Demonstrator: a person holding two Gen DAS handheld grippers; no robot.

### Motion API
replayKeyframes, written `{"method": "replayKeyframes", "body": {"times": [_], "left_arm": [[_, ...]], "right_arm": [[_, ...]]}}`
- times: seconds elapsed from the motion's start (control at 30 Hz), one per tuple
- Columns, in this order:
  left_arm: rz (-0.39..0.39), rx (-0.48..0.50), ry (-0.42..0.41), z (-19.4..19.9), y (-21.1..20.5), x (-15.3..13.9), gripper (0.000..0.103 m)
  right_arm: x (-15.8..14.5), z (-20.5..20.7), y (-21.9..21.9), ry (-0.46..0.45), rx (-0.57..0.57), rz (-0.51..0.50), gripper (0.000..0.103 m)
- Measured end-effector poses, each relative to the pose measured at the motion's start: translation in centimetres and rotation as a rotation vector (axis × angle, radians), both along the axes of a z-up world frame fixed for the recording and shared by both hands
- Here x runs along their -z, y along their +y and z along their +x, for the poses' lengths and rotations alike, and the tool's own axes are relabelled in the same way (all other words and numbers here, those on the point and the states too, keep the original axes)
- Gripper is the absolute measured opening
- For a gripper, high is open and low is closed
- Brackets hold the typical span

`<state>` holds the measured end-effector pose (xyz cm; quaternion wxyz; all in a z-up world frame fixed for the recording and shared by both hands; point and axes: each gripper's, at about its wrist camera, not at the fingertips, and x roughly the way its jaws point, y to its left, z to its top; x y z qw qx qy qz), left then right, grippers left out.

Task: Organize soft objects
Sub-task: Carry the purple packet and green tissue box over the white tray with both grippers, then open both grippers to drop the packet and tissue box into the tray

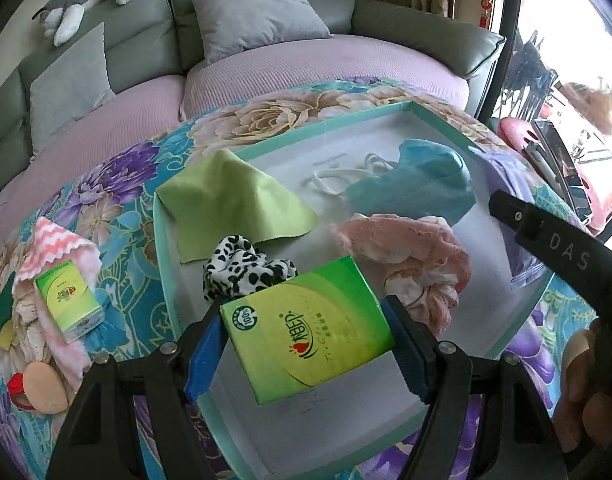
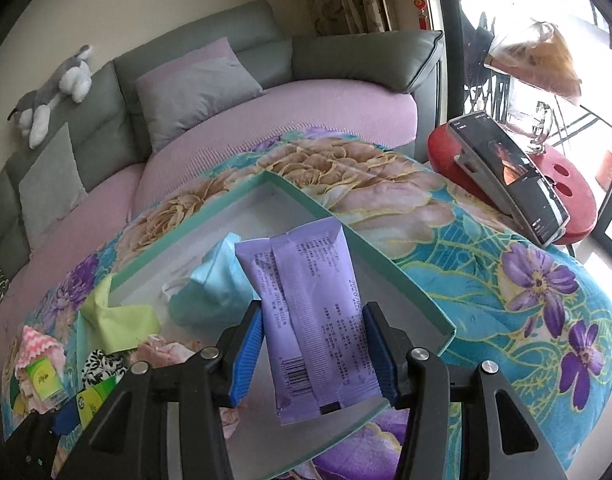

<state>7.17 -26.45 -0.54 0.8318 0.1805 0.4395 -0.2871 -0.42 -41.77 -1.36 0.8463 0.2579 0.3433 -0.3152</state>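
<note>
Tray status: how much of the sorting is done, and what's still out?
Done: the tray already holds a green cloth, spotted scrunchie, pink scrunchie and blue mask. In hand: the left gripper holds a green tissue pack over the tray; the right gripper holds a purple packet there too. Left: a second tissue pack, pink cloths and a puff beside the tray.

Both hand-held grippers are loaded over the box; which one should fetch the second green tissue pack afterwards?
Probably left. The second green tissue pack lies outside the box on its left, nearer the left hand-held gripper. The right hand-held gripper works at the opposite rim.
</note>
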Motion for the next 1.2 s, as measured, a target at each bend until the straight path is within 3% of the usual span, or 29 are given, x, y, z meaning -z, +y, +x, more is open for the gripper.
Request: {"method": "replayKeyframes", "body": {"times": [0.2,0.6,0.7,0.83,0.93,1.2], "left_arm": [[0.002,0.003,0.001,0.0,0.2,-0.1,0.077],[-0.026,0.008,-0.006,-0.3,0.6,-0.9,0.078],[-0.04,0.008,-0.015,-0.4,0.8,-1.4,0.085],[-0.07,-0.001,-0.022,-0.3,1.5,-2.3,0.087],[-0.081,-0.027,-0.044,-0.1,2.5,-2.9,0.099],[-0.143,-0.216,-0.093,2.5,7.7,-5.1,0.099]], "right_arm": [[0.4,0.5,0.3,0.039,-0.022,0.01,0.054],[-0.2,-0.2,0.0,0.04,-0.004,0.015,0.068],[-0.8,-0.4,0.0,0.022,-0.004,0.007,0.072],[-1.2,-0.5,0.1,0.009,-0.003,0.001,0.074],[-1.4,-0.6,0.1,0.006,-0.003,0.002,0.079],[-1.5,0.1,0.9,0.013,-0.037,-0.004,0.097]]}}
